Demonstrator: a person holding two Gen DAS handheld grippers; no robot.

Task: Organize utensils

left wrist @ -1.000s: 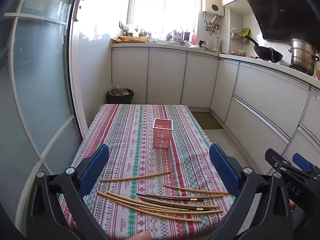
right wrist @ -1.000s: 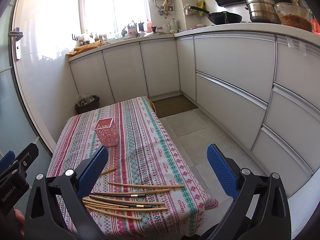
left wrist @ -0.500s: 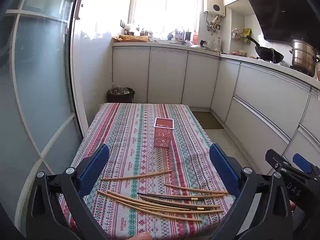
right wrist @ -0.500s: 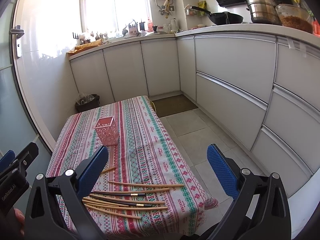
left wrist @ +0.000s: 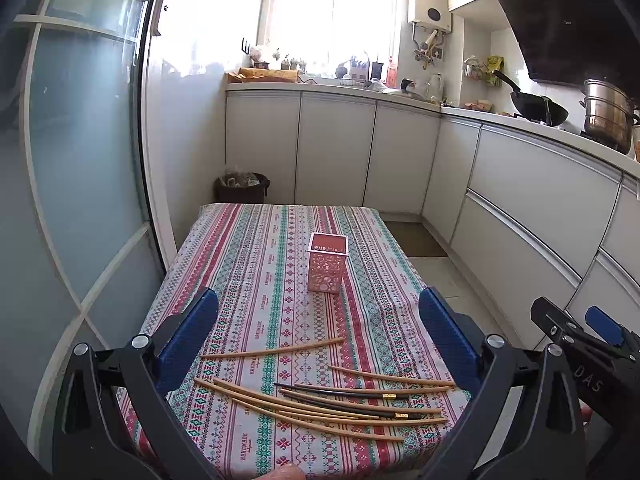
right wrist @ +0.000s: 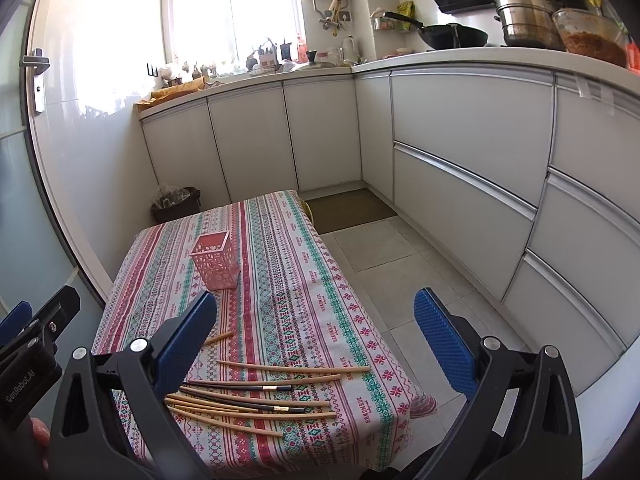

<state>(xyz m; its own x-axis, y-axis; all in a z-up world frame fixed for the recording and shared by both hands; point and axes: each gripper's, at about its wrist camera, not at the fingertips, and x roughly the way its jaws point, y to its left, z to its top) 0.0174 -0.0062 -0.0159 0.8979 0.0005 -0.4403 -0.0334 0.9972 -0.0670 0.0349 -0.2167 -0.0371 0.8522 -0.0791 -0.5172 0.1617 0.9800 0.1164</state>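
A pink perforated holder (left wrist: 326,263) stands upright in the middle of a table with a striped patterned cloth (left wrist: 256,264); it also shows in the right wrist view (right wrist: 216,261). Several wooden chopsticks (left wrist: 320,408) and two black ones (left wrist: 344,391) lie scattered near the table's front edge, also visible in the right wrist view (right wrist: 260,396). One wooden chopstick (left wrist: 272,349) lies apart, nearer the holder. My left gripper (left wrist: 318,332) is open and empty above the chopsticks. My right gripper (right wrist: 316,332) is open and empty over the table's front right corner.
White kitchen cabinets (left wrist: 520,200) run along the back and right. A glass sliding door (left wrist: 80,160) stands at the left. A dark bin (left wrist: 242,188) sits behind the table. Tiled floor (right wrist: 400,264) lies to the right of the table.
Both grippers have barely drifted; the view has shifted slightly. The chopsticks and holder have not moved.
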